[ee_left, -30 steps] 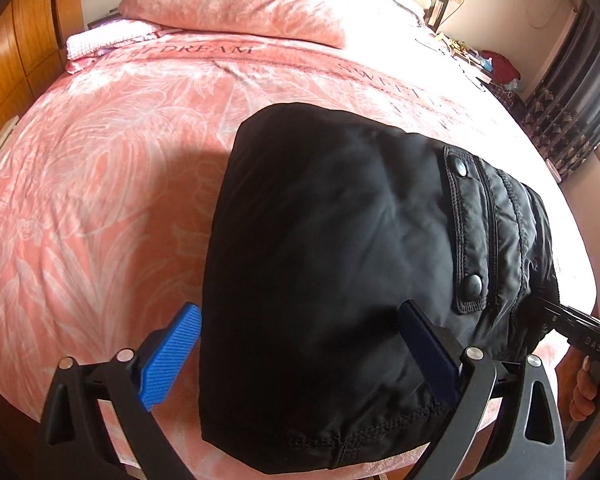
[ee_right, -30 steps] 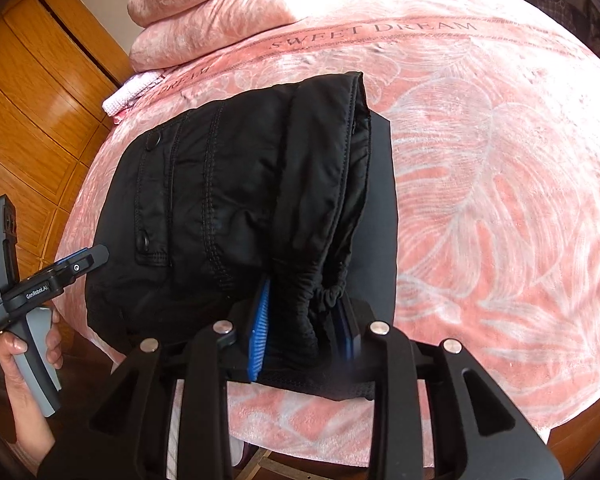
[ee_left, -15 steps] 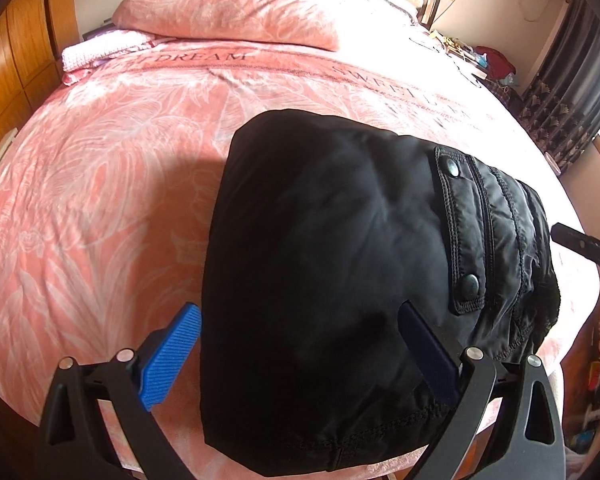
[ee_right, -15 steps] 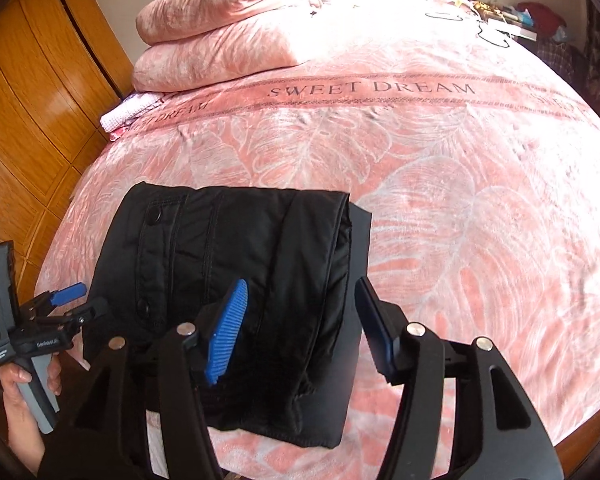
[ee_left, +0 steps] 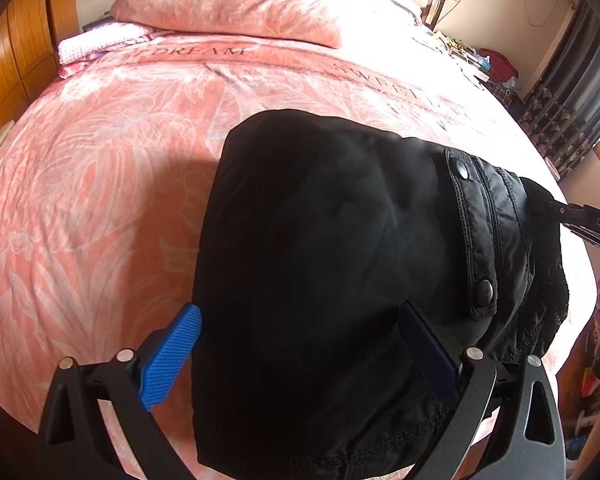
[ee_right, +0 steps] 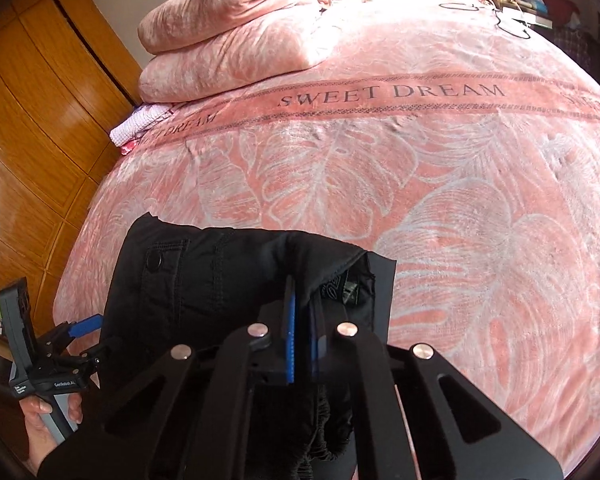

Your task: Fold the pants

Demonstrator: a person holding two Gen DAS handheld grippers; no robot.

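My right gripper (ee_right: 302,328), open half a second ago, has just clamped the pants (ee_right: 204,280) edge at lower centre, while my left gripper (ee_left: 300,344) stays open, so I judge another fold is starting.

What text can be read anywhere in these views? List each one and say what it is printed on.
"SWEET DREAM": woven band across the pink blanket.
"DREAM": same band, left wrist view; the next word starts "SWEET" but blurs out.
"GenRobot.AI": body of the left tool; the small white label beside it is too small to read.
"DAS": body of the right tool, cut off by the picture's edge.
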